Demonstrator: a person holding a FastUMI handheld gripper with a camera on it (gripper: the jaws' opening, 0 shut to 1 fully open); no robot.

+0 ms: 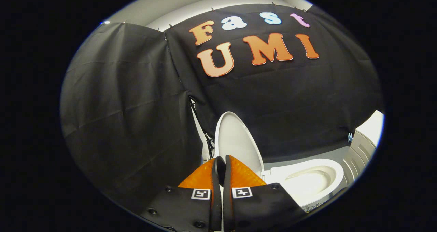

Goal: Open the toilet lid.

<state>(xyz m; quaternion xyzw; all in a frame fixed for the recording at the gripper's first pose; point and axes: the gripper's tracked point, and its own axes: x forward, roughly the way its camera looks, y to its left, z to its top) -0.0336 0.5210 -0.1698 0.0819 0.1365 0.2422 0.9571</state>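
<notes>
A: While the toilet lid (pixel 235 139) stands upright, where are the tongs (pixel 220 163)?
B: Just before it, pressed together, pinching nothing; the toilet seat (pixel 336 172) lies beside the lid.

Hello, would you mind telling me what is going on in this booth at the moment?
A person is working a handheld gripper on a toilet. The toilet lid already stands raised, roughly upright just beyond the fingertips, and the seat is down around the open bowl. The fingers are closed together with nothing between them, so the lid is not gripped. The opening looks done.
</notes>
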